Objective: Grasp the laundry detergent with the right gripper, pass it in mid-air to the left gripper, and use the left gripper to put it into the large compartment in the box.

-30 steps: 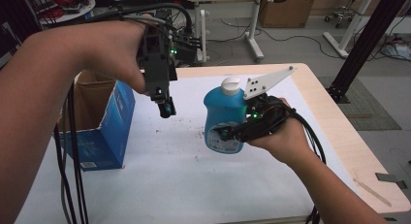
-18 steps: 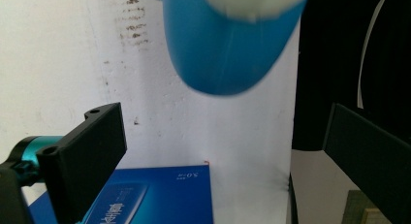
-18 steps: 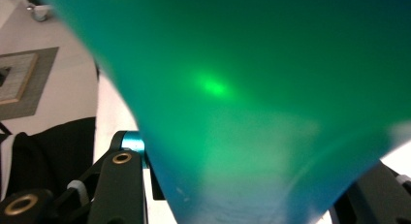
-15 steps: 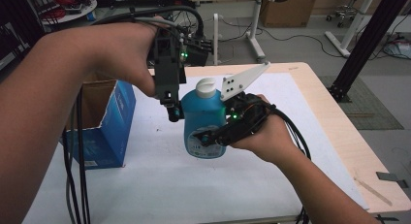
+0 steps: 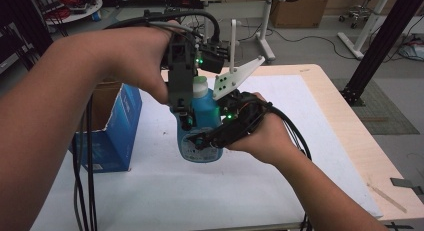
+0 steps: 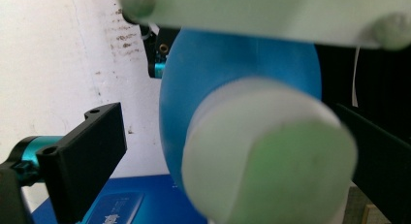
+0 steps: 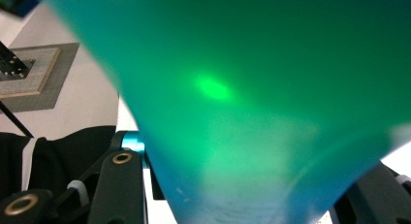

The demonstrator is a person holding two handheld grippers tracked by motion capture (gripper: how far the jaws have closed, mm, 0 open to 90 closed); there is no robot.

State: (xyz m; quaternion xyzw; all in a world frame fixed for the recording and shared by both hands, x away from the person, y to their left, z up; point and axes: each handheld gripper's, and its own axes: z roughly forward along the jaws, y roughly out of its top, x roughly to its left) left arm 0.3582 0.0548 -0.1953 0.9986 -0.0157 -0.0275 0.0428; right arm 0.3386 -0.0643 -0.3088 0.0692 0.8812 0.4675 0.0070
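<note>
White-topped surface, and above it the blue bottle hangs upright, white cap on top, label low on its body. Right gripper reaches in level from the side, jaws clamped on the bottle's belly. Left gripper points straight down, jaws apart either side of the cap. Blue box stands just left.

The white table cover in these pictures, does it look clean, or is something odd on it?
Not fully clean. In the left gripper view, the white table cover bears a patch of small dark specks near the blue bottle, like dirt or scuffs. No liquid appears spilled.
</note>
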